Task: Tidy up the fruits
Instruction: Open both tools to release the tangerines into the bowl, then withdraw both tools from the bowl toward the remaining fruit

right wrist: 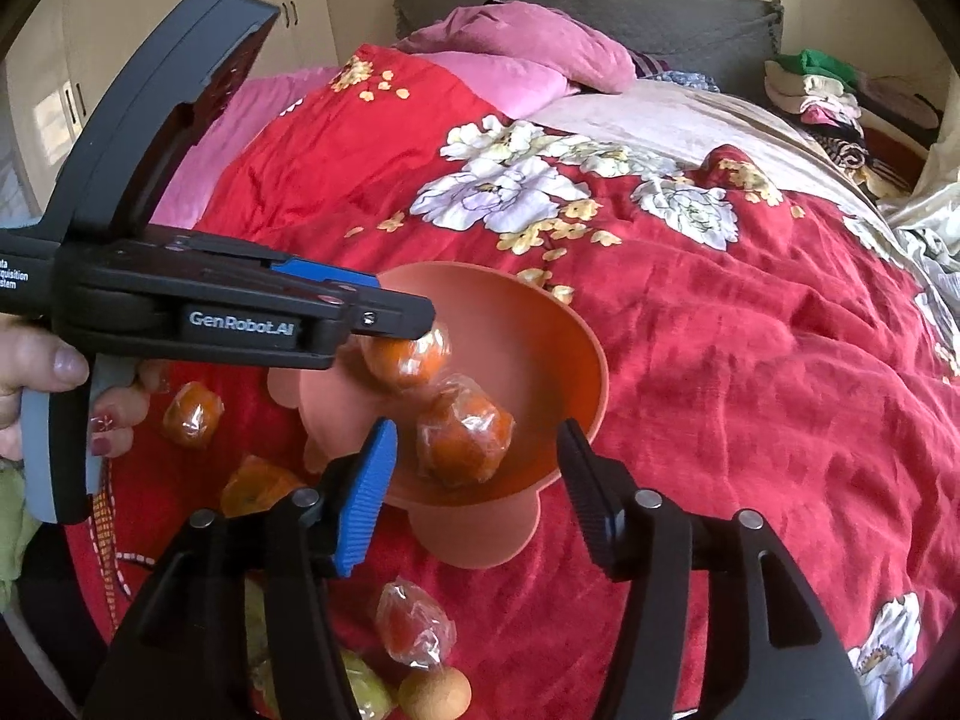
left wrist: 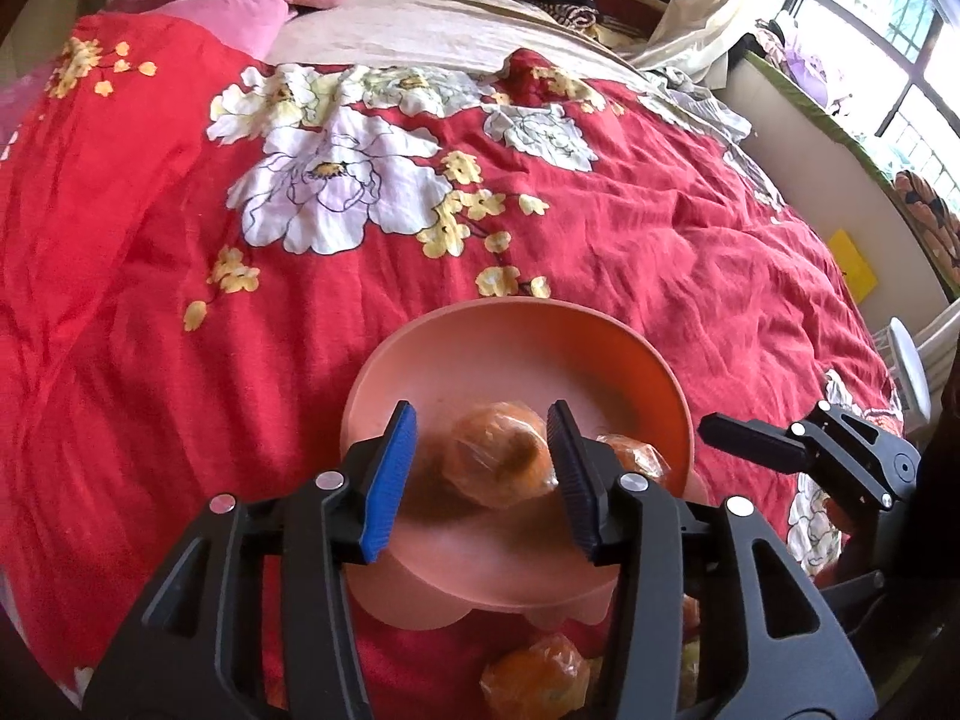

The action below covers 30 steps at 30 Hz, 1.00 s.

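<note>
A salmon-pink bowl (left wrist: 516, 564) (right wrist: 576, 348) sits on the red floral bedspread. Two plastic-wrapped oranges lie in it: one (left wrist: 498, 456) (right wrist: 408, 357) blurred, between my left gripper's open fingers, and one (left wrist: 633, 456) (right wrist: 462, 438) beside it. My left gripper (left wrist: 480, 480) (right wrist: 402, 324) hangs open over the bowl, touching no fruit that I can see. My right gripper (right wrist: 474, 492) (left wrist: 714, 426) is open and empty at the bowl's near rim. More wrapped fruits lie on the bed: an orange (right wrist: 192, 414) (left wrist: 534, 681), another orange (right wrist: 258, 483), a red one (right wrist: 414, 624).
A tan round fruit (right wrist: 435, 693) and a yellow-green fruit (right wrist: 366, 684) lie at the near edge. Pink pillows (right wrist: 528, 54) and a clothes pile (right wrist: 822, 90) are at the far end. A window (left wrist: 888, 30) is right of the bed.
</note>
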Each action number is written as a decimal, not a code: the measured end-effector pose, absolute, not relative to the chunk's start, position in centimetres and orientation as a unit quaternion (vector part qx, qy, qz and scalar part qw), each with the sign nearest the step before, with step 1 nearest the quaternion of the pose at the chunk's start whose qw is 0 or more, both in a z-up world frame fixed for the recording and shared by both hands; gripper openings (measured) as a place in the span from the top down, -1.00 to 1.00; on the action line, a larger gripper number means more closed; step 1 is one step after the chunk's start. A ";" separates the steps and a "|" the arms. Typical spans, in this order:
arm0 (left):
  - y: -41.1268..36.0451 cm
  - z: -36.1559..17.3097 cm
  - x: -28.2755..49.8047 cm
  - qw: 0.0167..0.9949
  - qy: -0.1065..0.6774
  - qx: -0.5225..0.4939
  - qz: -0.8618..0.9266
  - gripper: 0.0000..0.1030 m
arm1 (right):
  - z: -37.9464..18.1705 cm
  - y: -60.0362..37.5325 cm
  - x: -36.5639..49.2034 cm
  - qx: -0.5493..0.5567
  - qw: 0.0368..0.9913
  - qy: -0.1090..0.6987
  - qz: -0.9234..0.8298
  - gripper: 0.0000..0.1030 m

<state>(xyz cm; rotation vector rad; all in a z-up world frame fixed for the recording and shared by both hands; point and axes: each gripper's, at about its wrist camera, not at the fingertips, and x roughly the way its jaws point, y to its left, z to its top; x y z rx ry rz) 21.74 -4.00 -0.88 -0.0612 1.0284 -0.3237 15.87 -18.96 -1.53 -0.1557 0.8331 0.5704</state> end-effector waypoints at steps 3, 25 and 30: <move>-3.7 -0.6 21.4 0.861 0.485 -0.029 -0.149 0.17 | -1.4 -19.3 15.7 -0.069 0.875 0.396 0.270 -0.17; -3.7 1.0 17.8 0.875 0.462 -0.023 -0.141 -0.43 | -0.6 -20.4 14.6 -0.057 0.888 0.381 0.251 -0.61; -3.7 1.5 17.0 0.878 0.457 -0.023 -0.140 -0.57 | -0.3 -20.8 14.5 -0.052 0.891 0.378 0.246 -0.64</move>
